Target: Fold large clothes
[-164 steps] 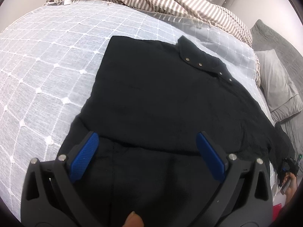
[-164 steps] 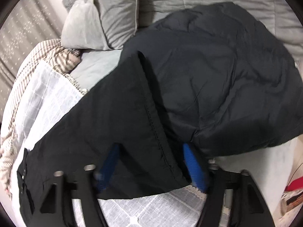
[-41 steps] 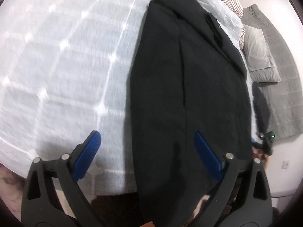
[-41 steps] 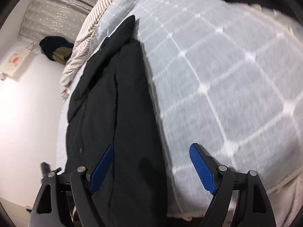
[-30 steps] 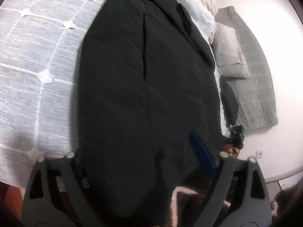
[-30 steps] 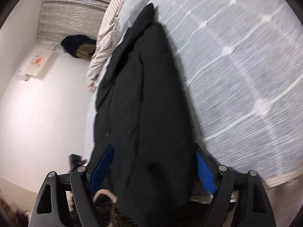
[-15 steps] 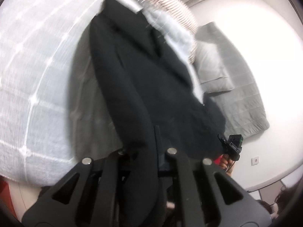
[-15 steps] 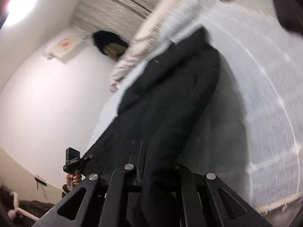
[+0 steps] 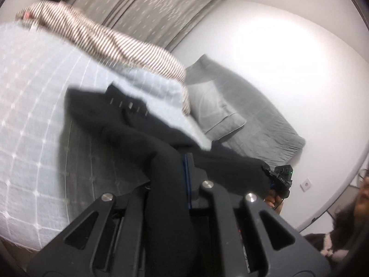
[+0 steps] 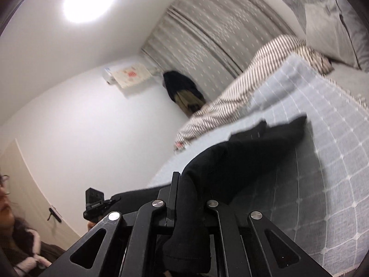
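Fingers of both grippers [image 9: 177, 180] [image 10: 184, 198] clamped on black garment [image 9: 129, 133], blurred, seemingly half-lifted off checked bedspread [image 9: 27, 115].

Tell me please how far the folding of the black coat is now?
Done: the coat is narrowed lengthwise on the bed. In hand: left tongs and right tongs are both shut on its lower end, lifted off the bed. Left: carry that end toward the collar and lay it flat.

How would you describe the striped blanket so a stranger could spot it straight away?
Start at the bed's white grid-patterned cover. Along its far edge, before the grey curtain, lies the bunched striped blanket. Its brown-and-white stripes distinguish it from the plain grey pillow and the black coat.
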`<state>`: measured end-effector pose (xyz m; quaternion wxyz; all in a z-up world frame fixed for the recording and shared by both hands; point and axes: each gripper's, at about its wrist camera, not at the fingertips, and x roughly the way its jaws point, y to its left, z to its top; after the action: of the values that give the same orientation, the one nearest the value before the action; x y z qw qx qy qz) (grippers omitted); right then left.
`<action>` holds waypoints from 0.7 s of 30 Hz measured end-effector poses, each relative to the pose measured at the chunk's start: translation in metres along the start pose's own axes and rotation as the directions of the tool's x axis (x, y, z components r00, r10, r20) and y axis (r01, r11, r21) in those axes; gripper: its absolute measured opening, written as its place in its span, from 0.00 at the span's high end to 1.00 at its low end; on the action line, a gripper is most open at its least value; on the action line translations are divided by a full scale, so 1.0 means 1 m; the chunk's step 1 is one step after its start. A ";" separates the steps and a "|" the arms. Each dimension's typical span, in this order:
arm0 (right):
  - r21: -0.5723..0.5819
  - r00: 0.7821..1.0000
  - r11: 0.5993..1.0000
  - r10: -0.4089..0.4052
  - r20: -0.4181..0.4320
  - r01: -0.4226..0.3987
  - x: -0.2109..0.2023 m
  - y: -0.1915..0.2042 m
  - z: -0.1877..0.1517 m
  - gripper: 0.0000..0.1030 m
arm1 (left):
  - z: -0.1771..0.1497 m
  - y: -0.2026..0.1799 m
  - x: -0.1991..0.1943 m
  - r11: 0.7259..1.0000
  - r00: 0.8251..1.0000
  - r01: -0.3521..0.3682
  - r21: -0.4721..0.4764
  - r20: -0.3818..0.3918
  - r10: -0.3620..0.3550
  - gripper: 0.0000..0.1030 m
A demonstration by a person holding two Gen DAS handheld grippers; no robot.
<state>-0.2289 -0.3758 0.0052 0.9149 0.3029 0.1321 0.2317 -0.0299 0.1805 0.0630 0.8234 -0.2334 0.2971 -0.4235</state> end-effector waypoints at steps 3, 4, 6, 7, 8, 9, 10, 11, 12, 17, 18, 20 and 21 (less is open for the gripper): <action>-0.031 0.998 0.999 0.022 0.054 -0.020 -0.024 0.024 0.006 0.93 | 0.009 -0.016 -0.023 0.998 0.998 0.049 0.038 0.048 -0.051 0.90; -0.047 0.997 0.998 0.033 0.068 -0.030 -0.034 0.033 0.010 0.93 | 0.010 -0.022 -0.033 0.996 0.995 0.064 0.058 0.068 -0.068 0.90; -0.088 0.995 0.995 0.052 0.091 -0.044 -0.049 0.051 0.017 0.93 | 0.013 -0.033 -0.046 0.991 0.990 0.086 0.100 0.100 -0.096 0.90; -0.102 0.993 0.994 0.054 0.101 -0.044 -0.055 0.058 0.021 0.93 | 0.015 -0.035 -0.050 0.990 0.989 0.090 0.109 0.108 -0.102 0.90; -0.113 0.993 0.993 0.054 0.107 -0.042 -0.060 0.062 0.024 0.93 | 0.014 -0.035 -0.051 0.990 0.988 0.084 0.115 0.118 -0.097 0.89; -0.125 0.992 0.991 0.051 0.113 -0.037 -0.063 0.066 0.028 0.93 | 0.016 -0.032 -0.051 0.991 0.989 0.069 0.114 0.126 -0.084 0.89; -0.134 0.993 0.991 0.035 0.117 -0.019 -0.064 0.068 0.031 0.93 | 0.018 -0.027 -0.048 0.993 0.989 0.047 0.105 0.131 -0.060 0.88; -0.132 0.993 0.991 0.023 0.116 -0.007 -0.062 0.066 0.034 0.93 | 0.019 -0.018 -0.043 0.996 0.991 0.023 0.085 0.132 -0.034 0.88; -0.117 0.994 0.993 0.012 0.110 0.001 -0.057 0.061 0.037 0.93 | 0.021 -0.009 -0.037 0.998 0.992 0.011 0.056 0.127 -0.018 0.88; 0.037 0.997 0.998 -0.056 0.047 0.054 -0.002 0.005 0.049 0.93 | 0.038 0.051 0.010 0.991 0.995 -0.056 -0.122 0.071 0.065 0.88; 0.051 0.997 0.996 -0.069 0.042 0.067 0.009 -0.006 0.053 0.93 | 0.043 0.060 0.017 0.988 0.995 -0.066 -0.139 0.064 0.076 0.88; 0.074 0.992 0.990 -0.120 0.039 0.117 0.033 -0.026 0.062 0.93 | 0.059 0.078 0.039 0.981 0.990 -0.111 -0.157 0.069 0.123 0.88; 0.090 0.988 0.985 -0.151 0.044 0.147 0.047 -0.037 0.069 0.93 | 0.065 0.082 0.048 0.979 0.987 -0.134 -0.155 0.068 0.146 0.88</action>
<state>-0.1499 -0.4126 0.0312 0.9188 0.3372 0.1410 0.1490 0.0829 0.1927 0.0432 0.8424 -0.2898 0.3109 -0.3312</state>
